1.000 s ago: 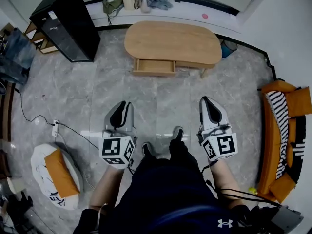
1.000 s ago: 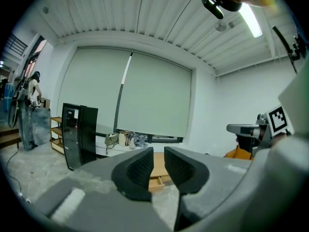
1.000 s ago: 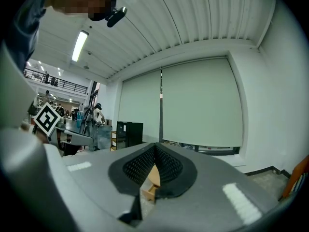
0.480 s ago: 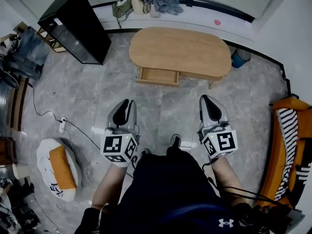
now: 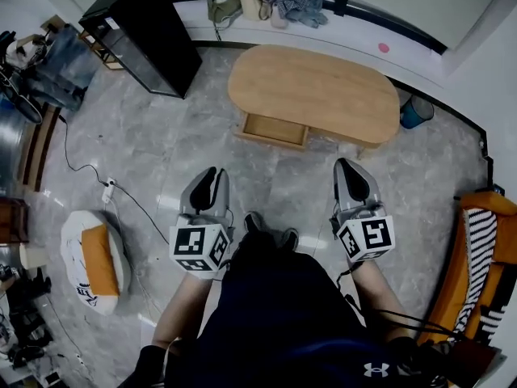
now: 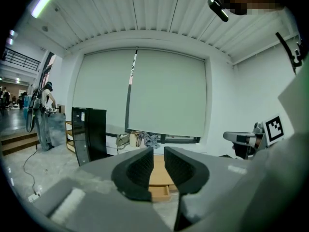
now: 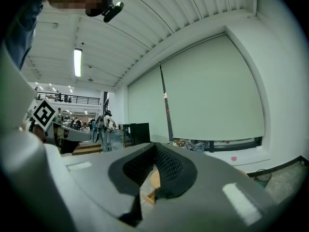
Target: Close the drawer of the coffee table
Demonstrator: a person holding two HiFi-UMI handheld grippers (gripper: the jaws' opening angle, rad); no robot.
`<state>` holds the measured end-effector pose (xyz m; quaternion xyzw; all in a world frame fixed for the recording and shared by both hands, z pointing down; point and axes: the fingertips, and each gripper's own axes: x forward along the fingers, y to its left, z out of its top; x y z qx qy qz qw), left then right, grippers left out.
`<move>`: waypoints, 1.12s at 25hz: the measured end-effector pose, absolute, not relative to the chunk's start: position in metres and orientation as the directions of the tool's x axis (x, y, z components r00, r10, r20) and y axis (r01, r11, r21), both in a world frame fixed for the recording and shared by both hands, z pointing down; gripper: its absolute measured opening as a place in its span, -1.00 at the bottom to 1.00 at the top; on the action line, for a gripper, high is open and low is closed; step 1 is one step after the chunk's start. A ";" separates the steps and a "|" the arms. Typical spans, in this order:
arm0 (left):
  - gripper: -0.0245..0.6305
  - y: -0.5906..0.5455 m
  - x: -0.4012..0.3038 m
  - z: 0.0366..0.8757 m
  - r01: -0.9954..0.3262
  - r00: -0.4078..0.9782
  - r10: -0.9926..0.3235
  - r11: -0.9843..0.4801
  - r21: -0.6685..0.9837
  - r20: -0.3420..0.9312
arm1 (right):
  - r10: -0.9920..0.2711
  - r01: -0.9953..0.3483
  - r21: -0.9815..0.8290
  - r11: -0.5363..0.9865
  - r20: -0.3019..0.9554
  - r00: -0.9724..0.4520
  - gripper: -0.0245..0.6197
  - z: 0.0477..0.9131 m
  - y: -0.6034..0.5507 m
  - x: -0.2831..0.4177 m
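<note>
An oval wooden coffee table (image 5: 315, 91) stands on the grey marble floor ahead of me. Its drawer (image 5: 276, 129) is pulled out toward me on the near left side and looks empty. My left gripper (image 5: 208, 176) is held low in front of my body, well short of the drawer, open by a narrow gap with nothing between its fingers. My right gripper (image 5: 349, 166) is level with it on the right, shut and empty. In the left gripper view, the drawer (image 6: 159, 190) shows through the gap of the left gripper (image 6: 159, 151). In the right gripper view, the right gripper (image 7: 154, 146) has its tips together.
A black cabinet (image 5: 149, 31) stands at the back left. A white and orange cushion (image 5: 89, 265) and a power strip (image 5: 107, 191) with its cable lie on the left. An orange sofa (image 5: 477, 257) fills the right edge. A blue bin (image 5: 416, 111) sits right of the table.
The table and drawer have drawn nearer and shifted right in the head view as the person walks forward. Both grippers keep their places before the body and their jaws are unchanged.
</note>
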<state>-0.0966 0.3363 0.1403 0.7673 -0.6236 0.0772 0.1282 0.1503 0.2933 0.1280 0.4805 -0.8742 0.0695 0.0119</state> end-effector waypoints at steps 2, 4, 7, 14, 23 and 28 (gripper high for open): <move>-0.69 0.328 -0.104 0.144 -0.979 0.199 -0.939 -0.178 0.097 0.281 | -0.832 -0.836 -0.111 0.537 0.095 -0.547 -0.92 0.132 0.281 0.142; -0.69 0.316 -0.114 0.147 -0.981 0.191 -0.939 -0.173 0.089 0.285 | -0.827 -0.832 -0.106 0.545 0.098 -0.554 -0.92 0.134 0.268 0.131; -0.69 0.289 -0.127 0.152 -0.981 0.193 -0.939 -0.175 0.088 0.283 | -0.826 -0.833 -0.094 0.546 0.106 -0.553 -0.92 0.137 0.243 0.117; -0.69 0.208 -0.158 0.151 -0.971 0.233 -0.936 -0.212 0.106 0.264 | -0.840 -0.850 -0.072 0.522 0.131 -0.527 -0.92 0.137 0.176 0.087; -0.69 0.123 -0.192 0.165 -0.955 0.297 -0.913 -0.276 0.113 0.279 | -0.871 -0.885 -0.059 0.462 0.159 -0.465 -0.92 0.147 0.106 0.056; -0.69 0.077 -0.206 0.197 -0.953 0.302 -0.898 -0.292 0.080 0.320 | -0.886 -0.905 -0.042 0.424 0.189 -0.424 -0.92 0.171 0.068 0.055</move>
